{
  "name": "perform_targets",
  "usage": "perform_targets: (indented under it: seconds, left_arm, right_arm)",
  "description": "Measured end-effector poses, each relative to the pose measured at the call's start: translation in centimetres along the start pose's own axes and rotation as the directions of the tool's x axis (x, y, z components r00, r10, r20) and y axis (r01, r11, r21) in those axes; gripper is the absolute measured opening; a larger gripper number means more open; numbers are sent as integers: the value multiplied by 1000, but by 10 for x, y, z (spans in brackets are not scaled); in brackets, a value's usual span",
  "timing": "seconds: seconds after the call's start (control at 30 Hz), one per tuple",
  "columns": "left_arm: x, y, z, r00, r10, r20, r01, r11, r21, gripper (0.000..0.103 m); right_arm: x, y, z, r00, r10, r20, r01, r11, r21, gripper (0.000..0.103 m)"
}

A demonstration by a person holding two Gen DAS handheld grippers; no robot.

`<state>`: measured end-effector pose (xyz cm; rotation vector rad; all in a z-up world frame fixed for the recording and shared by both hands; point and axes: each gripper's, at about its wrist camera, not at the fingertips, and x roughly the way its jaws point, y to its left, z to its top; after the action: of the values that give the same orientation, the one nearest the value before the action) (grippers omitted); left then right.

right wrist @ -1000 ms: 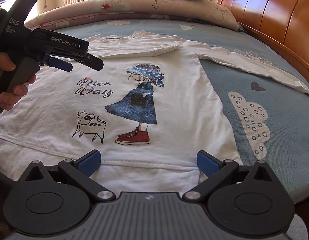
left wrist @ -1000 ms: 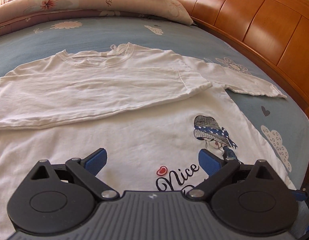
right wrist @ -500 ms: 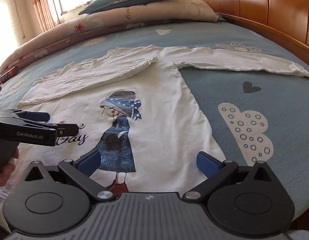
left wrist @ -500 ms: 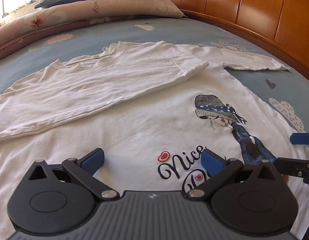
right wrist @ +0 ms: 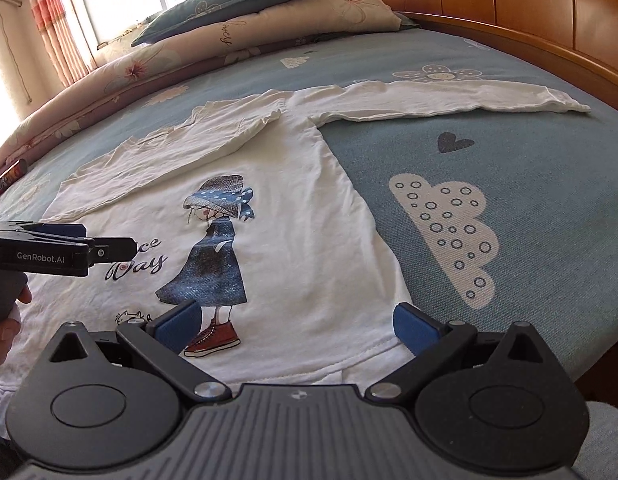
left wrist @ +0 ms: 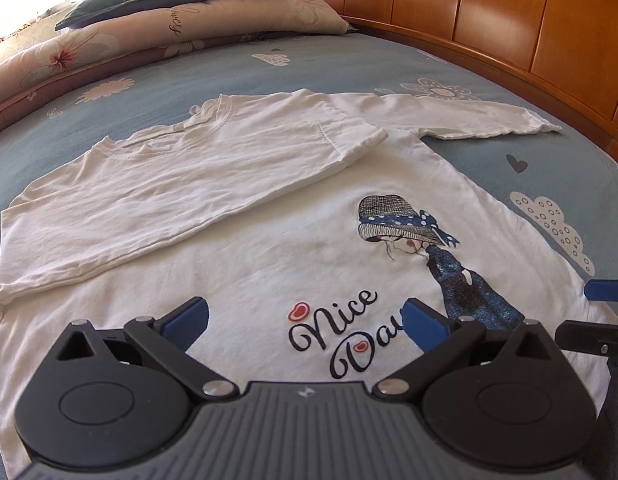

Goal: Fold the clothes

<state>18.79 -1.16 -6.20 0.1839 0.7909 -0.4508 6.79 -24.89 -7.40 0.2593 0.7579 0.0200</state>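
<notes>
One sleeve of the white long-sleeved shirt (right wrist: 293, 240) was already folded across the chest, while the other sleeve (right wrist: 449, 98) lay stretched out flat on the blue bedsheet (right wrist: 529, 168) toward the wooden bed frame (right wrist: 549, 12). The shirt itself lay face up across the bed, its printed girl and "Nice Day" lettering showing, the hem nearest the cameras. Both tools hovered low over the lower half of the garment: the left gripper (left wrist: 305, 316) had its blue pads spread wide above the lettering with nothing between them, and the right gripper (right wrist: 295, 320) was likewise spread apart and empty, just above the hem near the printed red shoes. The step in hand seemed to be the sleeve folds, half done. The next move would likely call for the right gripper to travel out to the far cuff, pinch it, and carry that sleeve back over the chest without dragging the body out of line.
</notes>
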Motion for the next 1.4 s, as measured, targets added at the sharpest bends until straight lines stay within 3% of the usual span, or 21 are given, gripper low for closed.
perform_targets:
  seconds: [0.27, 0.6, 0.93, 1.13, 1.27, 1.4]
  left_arm:
    - [-1, -16, 14, 999, -34, 29, 33, 999, 31, 102]
    - [16, -13, 20, 999, -21, 30, 21, 1000, 23, 102]
    - [38, 11, 13, 997, -56, -61, 51, 996, -78, 102]
    - [41, 11, 9, 997, -49, -54, 47, 998, -37, 102]
    - [40, 7, 9, 998, -35, -56, 35, 999, 11, 102]
    - [35, 16, 14, 999, -29, -27, 28, 999, -23, 102]
  right_arm:
    - [-9, 6, 14, 995, 72, 63, -70, 997, -23, 103]
    - [41, 20, 30, 989, 146, 24, -145, 989, -28, 103]
    - [47, 4, 23, 990, 139, 13, -138, 989, -50, 103]
    - [41, -4, 22, 995, 104, 4, -104, 992, -67, 103]
    - [35, -4, 50, 988, 145, 53, -144, 989, -30, 103]
    - [42, 7, 106, 958, 261, 116, -258, 965, -44, 103]
